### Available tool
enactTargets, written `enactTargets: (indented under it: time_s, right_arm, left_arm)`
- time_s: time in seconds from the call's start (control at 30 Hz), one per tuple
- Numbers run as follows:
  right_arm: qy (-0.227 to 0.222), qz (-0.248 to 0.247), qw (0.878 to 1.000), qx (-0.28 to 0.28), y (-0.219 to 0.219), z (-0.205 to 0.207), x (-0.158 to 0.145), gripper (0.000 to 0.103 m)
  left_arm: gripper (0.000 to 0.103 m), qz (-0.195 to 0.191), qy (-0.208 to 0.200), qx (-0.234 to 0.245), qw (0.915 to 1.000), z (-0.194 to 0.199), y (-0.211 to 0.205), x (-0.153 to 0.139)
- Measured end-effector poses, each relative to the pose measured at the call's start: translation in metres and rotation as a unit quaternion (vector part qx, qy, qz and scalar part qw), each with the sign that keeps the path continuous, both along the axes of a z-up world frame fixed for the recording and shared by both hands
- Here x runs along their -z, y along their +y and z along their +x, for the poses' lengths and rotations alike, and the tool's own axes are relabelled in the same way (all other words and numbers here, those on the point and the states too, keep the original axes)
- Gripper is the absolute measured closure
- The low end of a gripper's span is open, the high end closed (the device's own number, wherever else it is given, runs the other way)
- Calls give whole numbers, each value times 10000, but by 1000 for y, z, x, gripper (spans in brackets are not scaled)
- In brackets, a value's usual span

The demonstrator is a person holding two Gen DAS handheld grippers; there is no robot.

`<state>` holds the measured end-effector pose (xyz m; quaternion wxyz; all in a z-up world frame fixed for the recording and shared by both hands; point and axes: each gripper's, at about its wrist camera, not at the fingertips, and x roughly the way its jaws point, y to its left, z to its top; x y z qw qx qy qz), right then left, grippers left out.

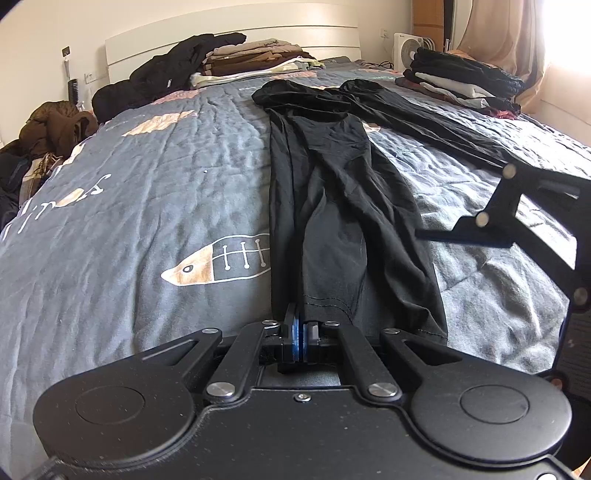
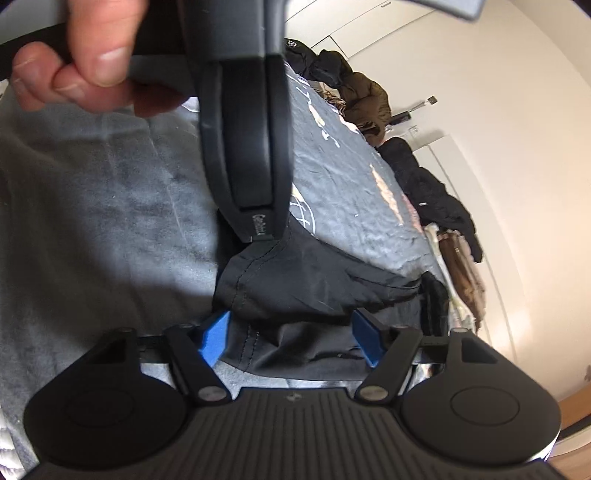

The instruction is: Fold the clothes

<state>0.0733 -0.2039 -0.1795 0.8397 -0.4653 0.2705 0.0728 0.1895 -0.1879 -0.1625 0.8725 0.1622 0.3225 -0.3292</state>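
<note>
You've got blown-out daylight from the curtained window (image 1: 546, 55), strong fisheye bending at edges, and your hand (image 2: 77, 62) blurred close-up

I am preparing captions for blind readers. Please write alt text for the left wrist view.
The left gripper is shut on the hem of a black garment that lies stretched along a grey bedspread with fish prints. The right gripper enters from the right edge. Folded clothes are stacked near the white headboard.
</note>
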Motion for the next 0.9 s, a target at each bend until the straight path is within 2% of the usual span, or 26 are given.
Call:
enactTargets:
  time_s: [0.03,0.07,0.1,0.17,0.2,0.3,0.4,0.47,0.6,0.7,0.77,0.83,0.9]
  right_arm:
    - [47,24,10000,46,-2,1,0,67]
    - [94,47,9999,92,-4,2,0,78]
    - [141,70,9998,138,-6,3,0,96]
    - [214,219,9992,276,-13,3,-2,101]
    - [311,469,9978,358,-17,3,-6,103]
    - [621,1277,9880,599,-33,2,-18,103]
    - [946,2138,9688,823,-51,4,-31,103]
    - [1006,2483,9591,911,-58,0,-34,103]
    - [939,2426,9611,932,-56,-4,-31,102]
    - [886,2371,9628,945,-54,-7,-29,98]
    - [871,2303,9653,867,-51,-7,-25,90]
    - [823,2096,9713,765,-47,-5,-21,69]
    - [724,1871,9773,682,-42,-6,-17,58]
  left_arm:
    - [101,-9,4,-6,10000,0,0,0]
    - [101,-18,13,-11,10000,1,0,0]
    - [101,-23,16,-13,10000,1,0,0]
    - [101,-29,20,-13,10000,1,0,-1]
    - [101,-35,25,-9,10000,1,1,-1]
    - [101,-37,43,6,10000,1,1,-1]
    - [101,-5,56,34,10000,0,0,-1]
    - [101,45,22,46,10000,-1,-1,0]
    - [101,236,-86,78,9997,-3,-5,6]
    - [100,344,-228,154,9990,-6,-7,9]
    - [100,350,-226,157,9990,-6,-8,9]
    - [100,344,-205,144,9991,-6,-7,9]
    - [100,340,-197,135,9991,-5,-7,9]
